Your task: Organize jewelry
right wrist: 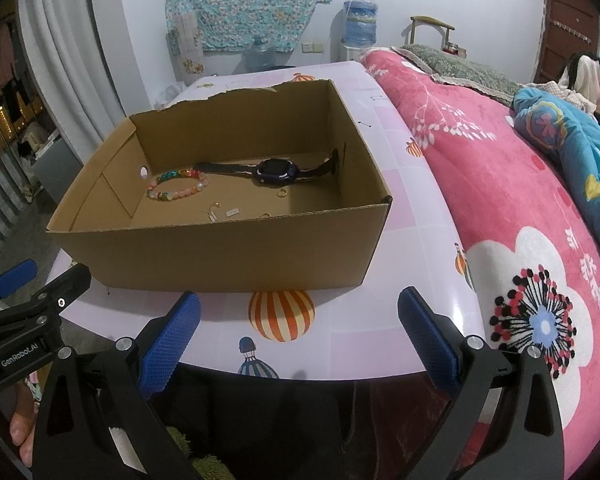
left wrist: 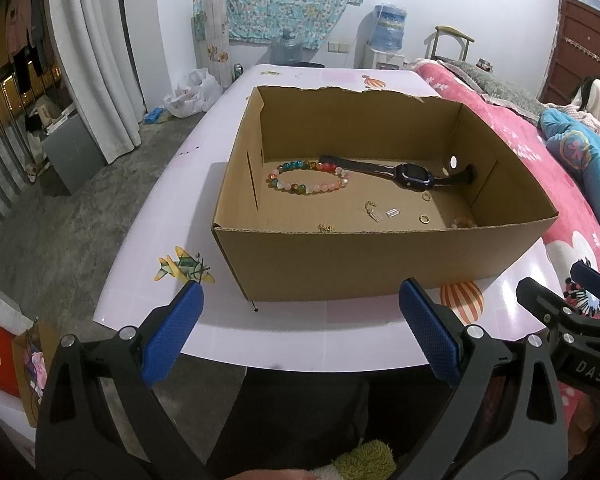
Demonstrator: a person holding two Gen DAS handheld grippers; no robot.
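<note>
Both the left gripper (left wrist: 300, 334) and right gripper (right wrist: 300, 336) hover with fingers apart before the cardboard box (left wrist: 340, 260), which holds a bead bracelet (left wrist: 310, 178) and watch (left wrist: 414, 175).

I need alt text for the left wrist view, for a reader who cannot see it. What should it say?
An open cardboard box on a pale table holds a colourful bead bracelet, a dark watch, rings and small trinkets. The open, empty left gripper sits before the near wall of the box, with the right gripper at the right edge.
</note>
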